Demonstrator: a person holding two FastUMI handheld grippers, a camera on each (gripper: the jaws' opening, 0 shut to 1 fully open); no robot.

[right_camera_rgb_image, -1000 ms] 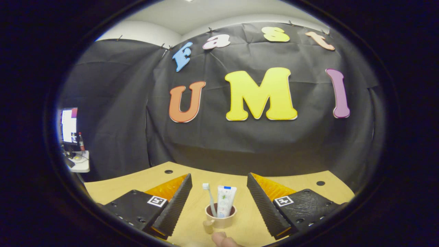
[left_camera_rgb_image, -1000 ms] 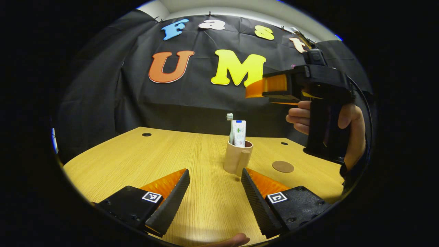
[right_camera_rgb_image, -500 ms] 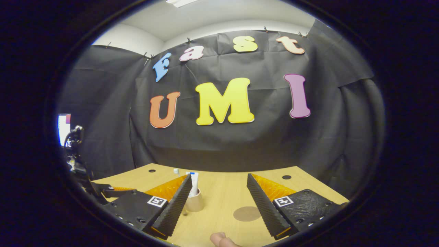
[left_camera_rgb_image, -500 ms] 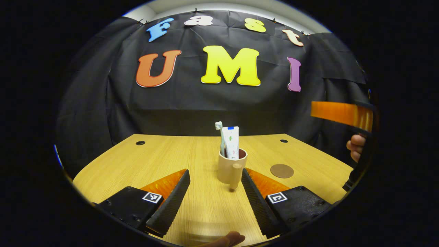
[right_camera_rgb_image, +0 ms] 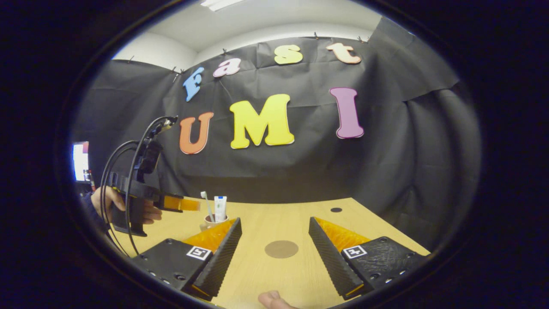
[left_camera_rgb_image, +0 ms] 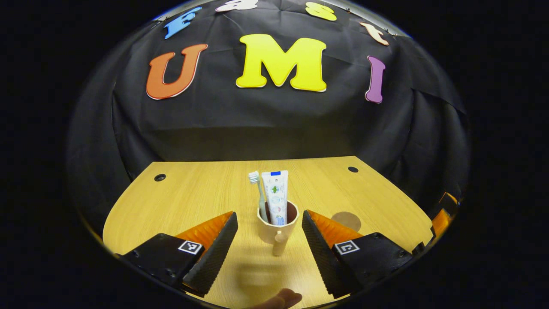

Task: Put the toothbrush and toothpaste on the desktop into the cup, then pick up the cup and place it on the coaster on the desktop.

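Black cloth hangs behind a light wooden desktop (left_camera_rgb_image: 193,197) with small dark grommet holes near its far corners. On it stands a beige cup (left_camera_rgb_image: 274,227), its inside dark reddish-brown, with a stubby rounded handle (left_camera_rgb_image: 279,244) that faces the camera in the left gripper view. Upright in the cup are a toothbrush (left_camera_rgb_image: 257,189) with a pale green handle and white bristle head, and just right of it, touching or nearly so, a white toothpaste (left_camera_rgb_image: 275,195) tube, cap down, with a blue strip at its flat top end and small printed marks. A round, flat brown coaster (right_camera_rgb_image: 281,249) lies bare on the desktop to the right of the cup and apart from it.

In the left gripper view the left gripper (left_camera_rgb_image: 269,223) has its fingers spread wide, the cup standing between their tips without touching either. In the right gripper view the right gripper (right_camera_rgb_image: 274,229) is likewise spread, gripping nothing, with the coaster between its fingers farther off.
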